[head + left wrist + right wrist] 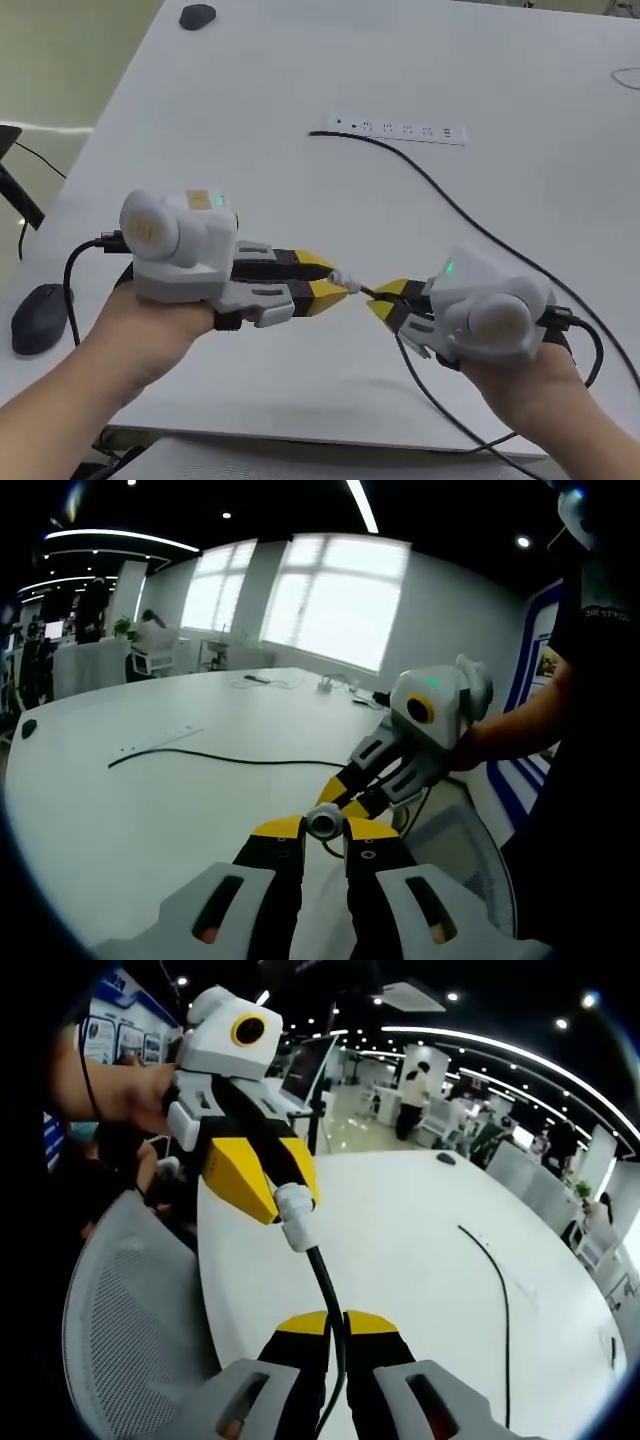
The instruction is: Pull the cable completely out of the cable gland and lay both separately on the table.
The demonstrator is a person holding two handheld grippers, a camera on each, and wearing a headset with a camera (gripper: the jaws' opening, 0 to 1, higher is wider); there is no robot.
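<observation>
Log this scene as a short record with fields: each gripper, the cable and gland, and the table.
left gripper: shut on the cable gland
right gripper: shut on the cable, just behind the gland
join: cable runs into the gland, not pulled out yet
height: both held above the table, not laid down
also on table: power strip, mouse near the left edge
</observation>
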